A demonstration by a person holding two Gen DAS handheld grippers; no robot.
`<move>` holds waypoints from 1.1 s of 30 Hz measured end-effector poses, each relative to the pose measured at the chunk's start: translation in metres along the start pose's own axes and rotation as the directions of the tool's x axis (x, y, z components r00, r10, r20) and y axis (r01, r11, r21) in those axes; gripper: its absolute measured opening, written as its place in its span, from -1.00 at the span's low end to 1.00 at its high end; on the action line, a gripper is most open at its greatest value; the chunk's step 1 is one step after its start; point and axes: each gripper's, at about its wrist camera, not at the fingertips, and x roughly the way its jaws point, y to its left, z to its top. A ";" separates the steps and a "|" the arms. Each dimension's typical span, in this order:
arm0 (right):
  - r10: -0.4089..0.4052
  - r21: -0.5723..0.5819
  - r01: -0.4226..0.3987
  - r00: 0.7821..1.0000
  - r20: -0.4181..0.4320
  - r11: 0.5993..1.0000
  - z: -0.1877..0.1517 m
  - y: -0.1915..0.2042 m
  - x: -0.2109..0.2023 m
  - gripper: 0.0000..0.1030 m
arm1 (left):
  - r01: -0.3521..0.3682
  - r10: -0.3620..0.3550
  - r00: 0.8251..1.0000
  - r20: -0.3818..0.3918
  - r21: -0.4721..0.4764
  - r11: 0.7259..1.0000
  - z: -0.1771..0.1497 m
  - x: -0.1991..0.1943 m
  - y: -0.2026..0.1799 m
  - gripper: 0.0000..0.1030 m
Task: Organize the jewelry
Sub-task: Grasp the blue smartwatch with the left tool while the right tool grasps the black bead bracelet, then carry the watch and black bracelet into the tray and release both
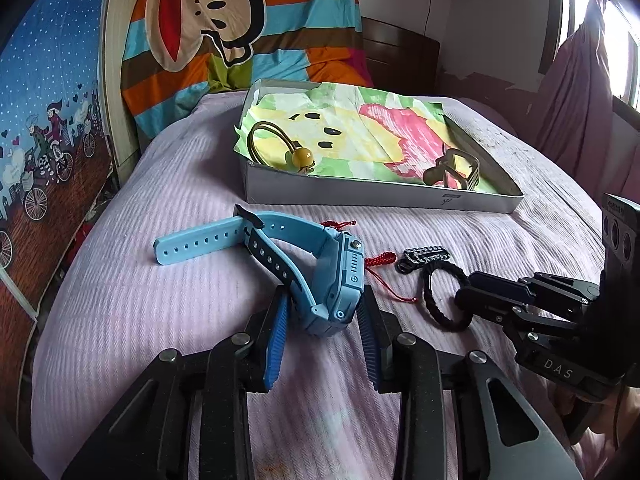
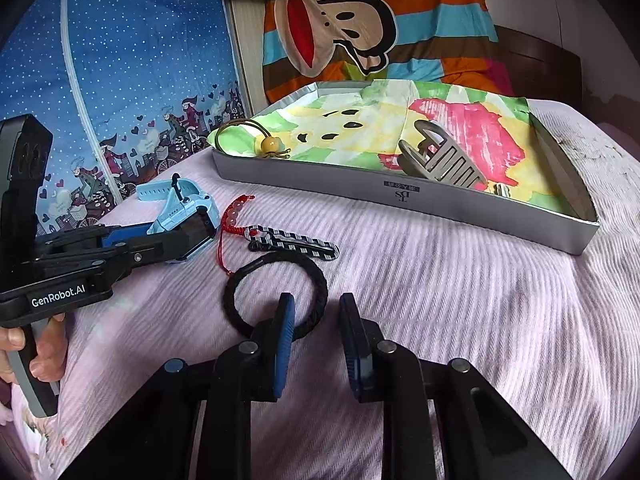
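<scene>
- Where lettering can be read, the left gripper (image 2: 160,246) carries "GenRobot.AI" in white on its black body, and the right gripper (image 1: 466,306) shows "DAS" on its side.
- On the near wall of the grey cardboard box (image 2: 440,204) sits a small printed logo, upside down from the right wrist view and too small to read beyond large serif letters.
- Left jaws stand apart, ribbed blue pads on either side of the case of the light blue watch (image 1: 336,276); whether the pads press it cannot be told. Its perforated rubbery strap trails off across the bed (image 1: 140,300).
- Right jaws are apart, one pad lying over the rim of the black braided ring bracelet (image 2: 276,294), which rests flat on the bed.
- Just beyond it lie a black-and-white woven cord bracelet (image 2: 296,240) and a thin red string bracelet (image 2: 230,220) with pale beads, near the watch.
- Inside the box, on crinkled paper painted in green, yellow and pink, are an olive elastic loop with a yellow bead (image 2: 269,145) at the left corner and a grey plastic claw clip (image 2: 440,160) at the right.
- Ribbed pale-lilac fabric covers the bed; behind hangs a striped cloth with a cartoon monkey face (image 2: 336,32).
</scene>
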 end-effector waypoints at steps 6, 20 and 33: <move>0.007 0.012 -0.007 1.000 0.000 1.000 -0.002 0.000 -0.001 -0.85 | 0.003 -0.003 1.000 0.014 0.005 1.000 -0.003 -0.002 -0.001 -0.52; 0.007 -0.010 -0.006 0.997 0.076 1.000 -0.003 0.006 -0.016 -0.89 | 0.003 -0.003 0.998 0.069 -0.004 1.000 -0.019 -0.029 -0.006 -0.57; 0.017 0.026 -0.020 0.992 0.122 0.999 0.002 0.000 -0.030 -0.89 | -0.038 0.035 0.992 0.125 0.025 0.999 -0.020 -0.047 -0.022 -0.62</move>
